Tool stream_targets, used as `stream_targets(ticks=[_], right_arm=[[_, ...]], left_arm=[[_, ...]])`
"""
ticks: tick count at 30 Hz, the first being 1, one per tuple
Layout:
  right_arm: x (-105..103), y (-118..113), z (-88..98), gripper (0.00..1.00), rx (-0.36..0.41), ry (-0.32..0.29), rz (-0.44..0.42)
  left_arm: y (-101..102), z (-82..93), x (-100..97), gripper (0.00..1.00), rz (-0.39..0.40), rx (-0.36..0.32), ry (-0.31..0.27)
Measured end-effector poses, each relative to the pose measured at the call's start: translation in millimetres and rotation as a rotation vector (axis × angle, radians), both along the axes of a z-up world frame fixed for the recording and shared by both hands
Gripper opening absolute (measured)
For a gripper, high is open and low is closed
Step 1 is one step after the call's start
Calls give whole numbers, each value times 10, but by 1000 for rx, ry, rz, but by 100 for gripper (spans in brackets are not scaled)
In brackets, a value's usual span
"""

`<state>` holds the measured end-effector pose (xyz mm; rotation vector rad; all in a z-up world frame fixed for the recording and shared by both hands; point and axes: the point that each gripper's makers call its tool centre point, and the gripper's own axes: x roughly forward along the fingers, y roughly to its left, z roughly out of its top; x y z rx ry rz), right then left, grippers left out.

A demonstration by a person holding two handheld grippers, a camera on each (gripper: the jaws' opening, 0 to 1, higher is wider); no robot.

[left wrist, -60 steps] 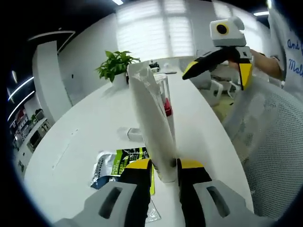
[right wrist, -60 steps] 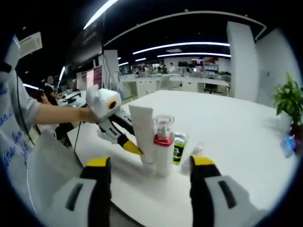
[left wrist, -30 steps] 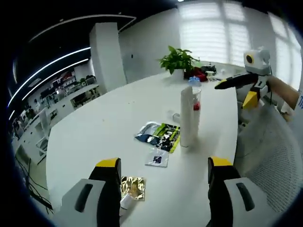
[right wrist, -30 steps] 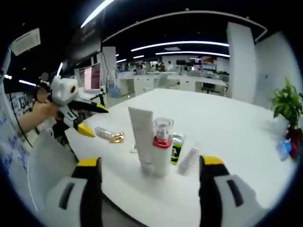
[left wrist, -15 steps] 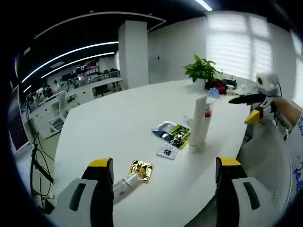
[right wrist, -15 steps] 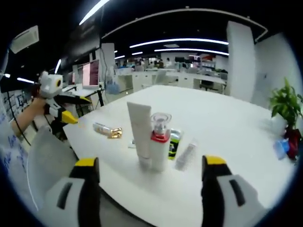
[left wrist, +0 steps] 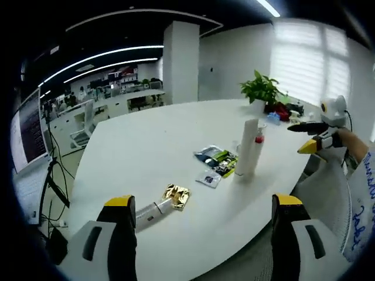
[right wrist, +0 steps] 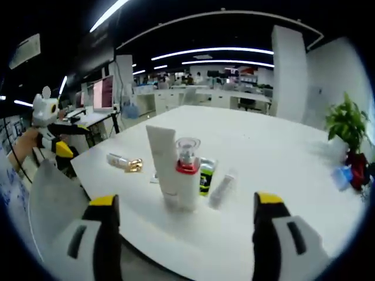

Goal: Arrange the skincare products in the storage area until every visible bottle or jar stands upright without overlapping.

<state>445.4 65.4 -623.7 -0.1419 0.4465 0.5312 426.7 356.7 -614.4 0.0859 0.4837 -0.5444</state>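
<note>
A white tube (left wrist: 249,155) stands upright near the table's edge, close beside a clear pump bottle (left wrist: 258,138) with a red collar. In the right gripper view the tube (right wrist: 159,163) is left of the pump bottle (right wrist: 186,174). A gold-capped tube (left wrist: 159,206) lies flat on the table, also seen as the gold-capped tube (right wrist: 124,162). A small pale tube (right wrist: 221,189) lies beside the bottle. My left gripper (left wrist: 204,202) is open, far back from everything. My right gripper (right wrist: 186,200) is open and holds nothing.
Green and blue sachets (left wrist: 213,158) and a small sachet (left wrist: 207,178) lie flat on the white table (left wrist: 146,146). A potted plant (left wrist: 262,89) stands at the far end, with red and blue items near it. A mesh chair back (right wrist: 50,187) stands by the table edge.
My left gripper has let go of the white tube, opened wide and drawn far back. The right gripper has stayed open and backed off slightly. The tube still stands by the pump bottle.
</note>
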Motion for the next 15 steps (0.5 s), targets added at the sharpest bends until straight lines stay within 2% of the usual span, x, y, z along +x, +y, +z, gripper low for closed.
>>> stream_targets(ticks=[10,15], right_arm=[[-1,44,-37,97,-5,9,24],[36,48,-51,98,-12,8,32]], left_arm=[[90,-30,4,97,0,34,7],[89,-2,25,97,-6,28,3]])
